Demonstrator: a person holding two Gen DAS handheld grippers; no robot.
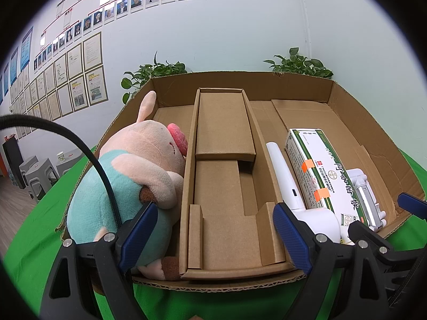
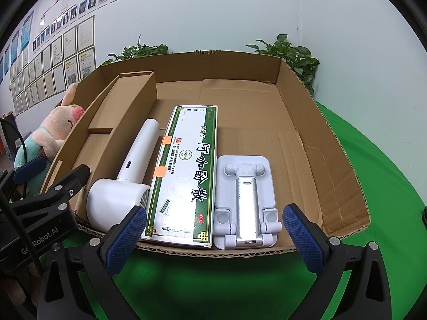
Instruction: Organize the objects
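Observation:
A shallow cardboard tray lies on green cloth. A long cardboard insert splits it. Left of the insert lies a plush pig in a teal shirt. Right of the insert lie a white hair dryer, a green-and-white medicine box and a white folding phone stand, side by side. My left gripper hangs open at the tray's near edge, over the insert. My right gripper stands open before the box and stand, holding nothing.
Green cloth covers the table around the tray. Potted plants stand behind the tray against a white wall with framed papers. A black cable crosses over the plush. Grey stools stand far left.

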